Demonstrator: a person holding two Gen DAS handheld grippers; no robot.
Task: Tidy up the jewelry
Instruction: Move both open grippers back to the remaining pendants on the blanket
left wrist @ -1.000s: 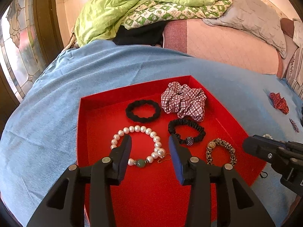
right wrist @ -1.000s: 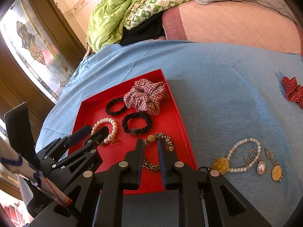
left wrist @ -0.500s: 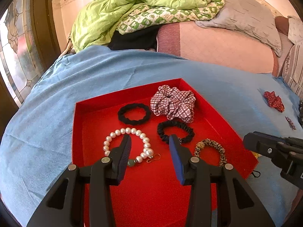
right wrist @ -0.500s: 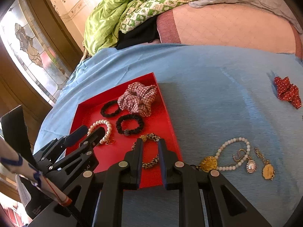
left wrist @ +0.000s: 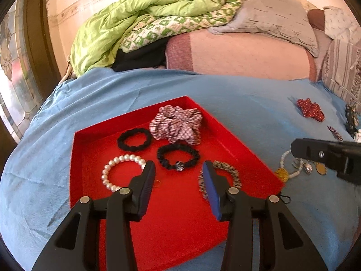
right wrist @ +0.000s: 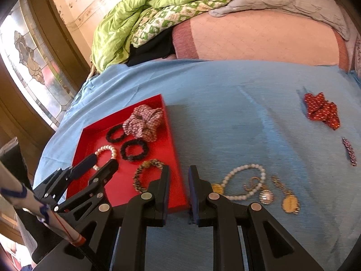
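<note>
A red tray [left wrist: 180, 225] [right wrist: 176, 140] on the blue blanket holds a plaid scrunchie [left wrist: 177, 125], a black hair tie [left wrist: 134, 139], a black beaded tie [left wrist: 178, 156], a pearl bracelet [left wrist: 115, 169] and a leopard-print bracelet [left wrist: 227, 172] [right wrist: 146, 174]. My left gripper [left wrist: 178, 171] is open and empty above the tray. My right gripper [right wrist: 178, 178] is open and empty over the tray's right edge. A pearl necklace with gold pendants [right wrist: 246, 183] lies on the blanket right of the tray.
A red dotted bow [right wrist: 322, 110] and a small beaded clip [right wrist: 349, 151] lie at the far right on the blanket [right wrist: 225, 103]. A green quilt [left wrist: 146, 22] and grey pillow [left wrist: 270, 20] lie behind. A stained-glass window is on the left.
Both grippers have drawn back and shifted right. The right gripper has opened a little wider and now stands over the tray's right edge, nearer the necklace.
</note>
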